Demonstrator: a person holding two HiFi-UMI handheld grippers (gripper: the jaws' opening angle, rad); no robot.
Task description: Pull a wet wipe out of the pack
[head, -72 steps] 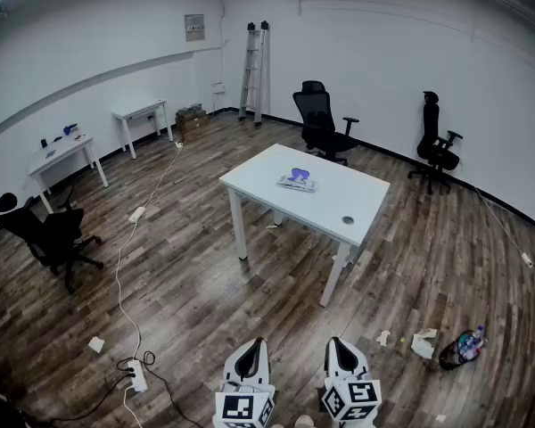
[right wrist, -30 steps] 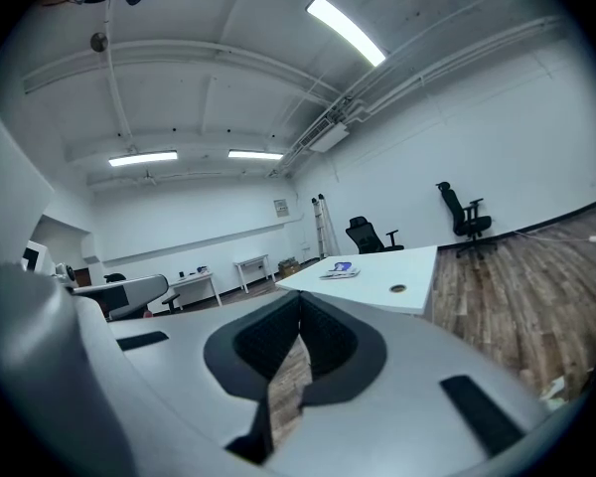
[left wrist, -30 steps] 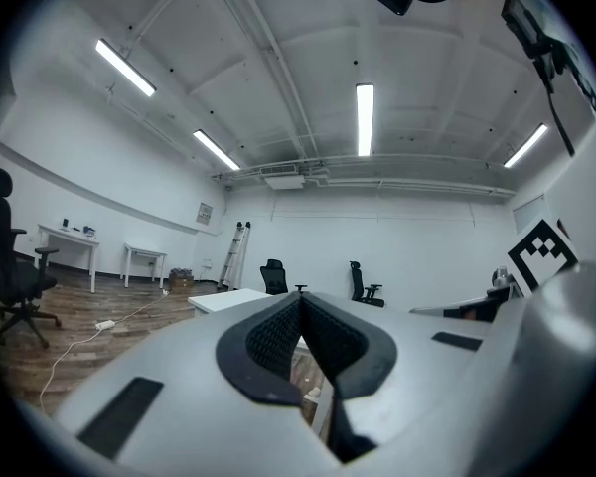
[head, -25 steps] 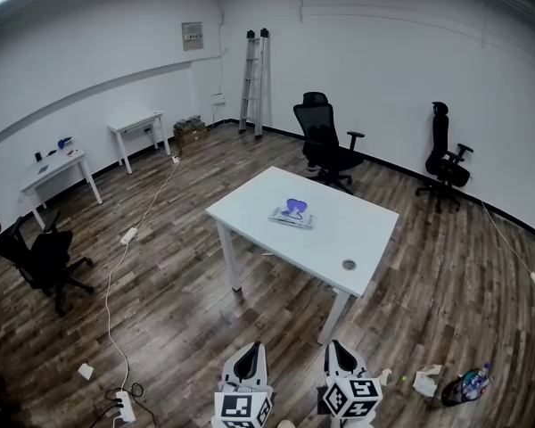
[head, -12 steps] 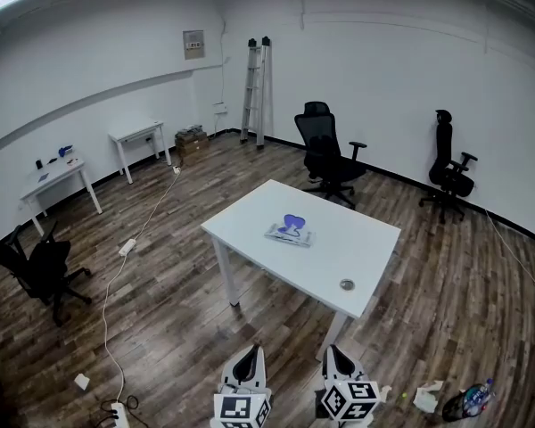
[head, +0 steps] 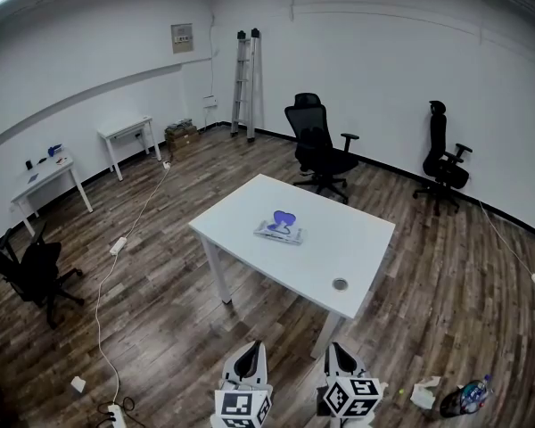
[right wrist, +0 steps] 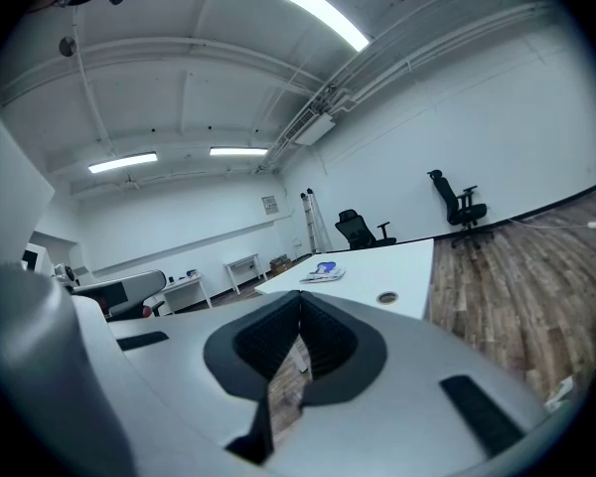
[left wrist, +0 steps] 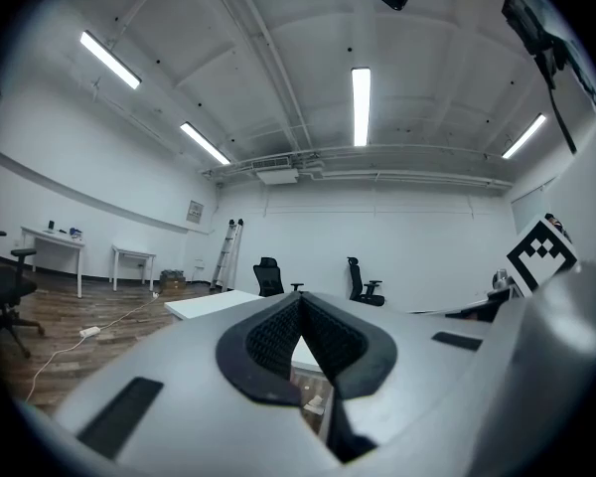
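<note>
From the head view, the wet wipe pack (head: 279, 228) lies flat near the middle of the white table (head: 361, 230), a little toward its far left corner. A round cable hole (head: 340, 284) sits by the table's near edge. The left gripper (head: 251, 349) and right gripper (head: 336, 349) hang side by side, well short of the table, over the wood floor.

In the left gripper view, the left gripper's (left wrist: 299, 299) jaws are together with nothing between them. Only the table's edge (left wrist: 214, 304) shows past them, and the pack isn't visible.

In the right gripper view, the right gripper's (right wrist: 300, 298) jaws are also pressed together and empty. The pack (right wrist: 323, 271) shows on the table, beyond the cable hole (right wrist: 386, 297).

I'd say this is just the approach. To do it well, come right up to the table's near edge and part both sets of jaws before reaching in. Then pin the pack to the table with one gripper while the other pinches only the top wipe.
</note>
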